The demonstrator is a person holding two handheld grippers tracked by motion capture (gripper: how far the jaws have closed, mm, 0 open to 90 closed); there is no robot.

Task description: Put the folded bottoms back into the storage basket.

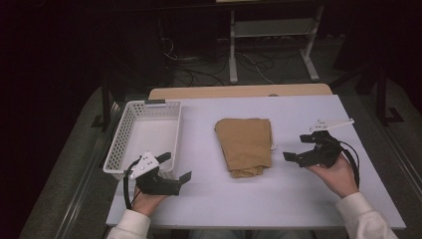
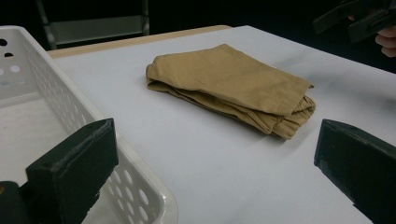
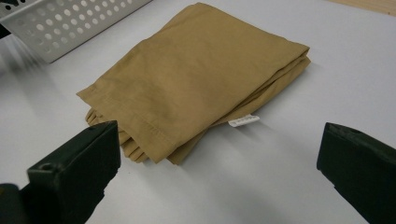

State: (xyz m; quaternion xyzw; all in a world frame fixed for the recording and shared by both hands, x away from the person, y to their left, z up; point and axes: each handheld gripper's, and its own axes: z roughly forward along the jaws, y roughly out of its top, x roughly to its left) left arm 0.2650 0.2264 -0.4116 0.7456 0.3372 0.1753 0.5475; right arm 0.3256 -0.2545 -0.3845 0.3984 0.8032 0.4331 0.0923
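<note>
We see a folded tan cloth (image 1: pixel 245 146) lying flat near the middle of the white counter (image 1: pixel 298 194), with nothing touching it. A white perforated basket (image 1: pixel 130 115) stands to its left, near the counter's left edge, apart from the cloth. The left gripper (image 1: pixel 175 168) is held just above the counter's near left part, beside the basket's near corner, and its jaws stand wide apart with nothing between them. In the left gripper view the cloth (image 2: pixel 231 86) lies ahead between the two black jaws, well clear of them, and the basket (image 2: pixel 70 112) wall runs along the left, where the left jaw sits over its rim. The right gripper (image 1: pixel 298 147) is held to the right of the cloth, near it but not touching, pointing towards it; its jaws too are wide apart and hold nothing. In the right gripper view the cloth (image 3: pixel 196 77) shows stacked folds along its near edge and a small white label (image 3: pixel 243 120) sticking out from its right side onto the counter. The basket (image 3: pixel 70 23) shows at the upper left there, beyond the cloth.
</note>
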